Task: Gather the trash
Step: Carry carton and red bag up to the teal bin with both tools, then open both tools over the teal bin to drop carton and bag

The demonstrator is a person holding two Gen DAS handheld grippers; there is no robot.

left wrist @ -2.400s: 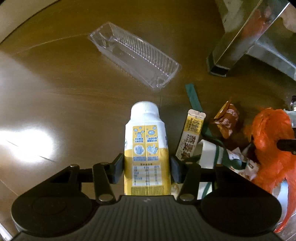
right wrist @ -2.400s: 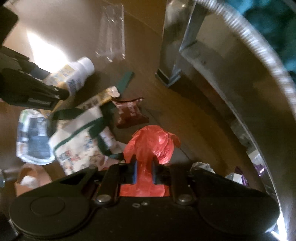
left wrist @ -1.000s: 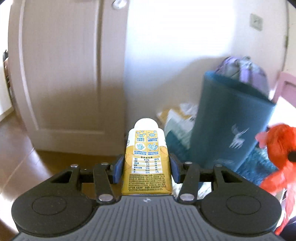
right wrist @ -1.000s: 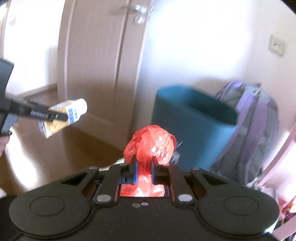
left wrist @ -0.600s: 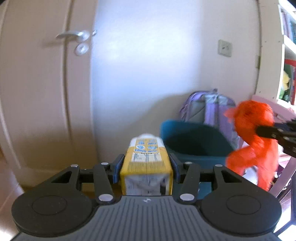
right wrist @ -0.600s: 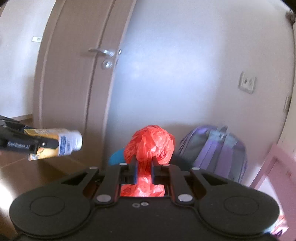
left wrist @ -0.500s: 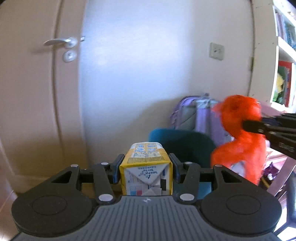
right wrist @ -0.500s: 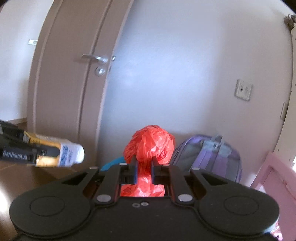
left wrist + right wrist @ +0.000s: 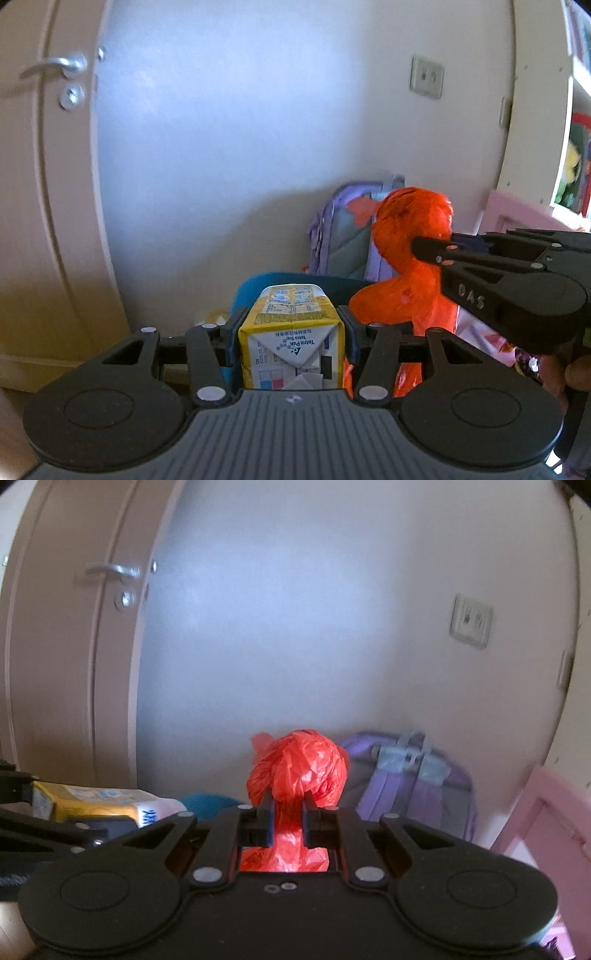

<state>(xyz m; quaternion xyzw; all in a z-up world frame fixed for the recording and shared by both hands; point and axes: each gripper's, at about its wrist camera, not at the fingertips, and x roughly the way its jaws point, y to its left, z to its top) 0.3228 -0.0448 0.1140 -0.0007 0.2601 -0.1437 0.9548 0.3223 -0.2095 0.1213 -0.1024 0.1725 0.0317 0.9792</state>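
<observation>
My left gripper (image 9: 291, 325) is shut on a yellow-and-white drink carton (image 9: 291, 332), held level with its folded base facing the camera. Just past the carton shows the rim of a teal bin (image 9: 258, 282). To the right, my right gripper (image 9: 421, 245) pinches a crumpled orange plastic bag (image 9: 410, 258) above the bin's right side. In the right wrist view the right gripper (image 9: 288, 806) is shut on the bag (image 9: 299, 768), the carton (image 9: 99, 806) lies at lower left, and a sliver of the bin (image 9: 207, 803) shows between them.
A purple backpack (image 9: 343, 236) leans on the white wall behind the bin. A beige door with a metal handle (image 9: 55, 66) stands at left. A wall socket (image 9: 426, 75), a white shelf edge (image 9: 535, 110) and pink furniture (image 9: 546, 819) lie at right.
Both grippers have risen from the floor litter and swung toward the teal bin. In the last half second the orange bag moved left, closer to the carton, over the bin.
</observation>
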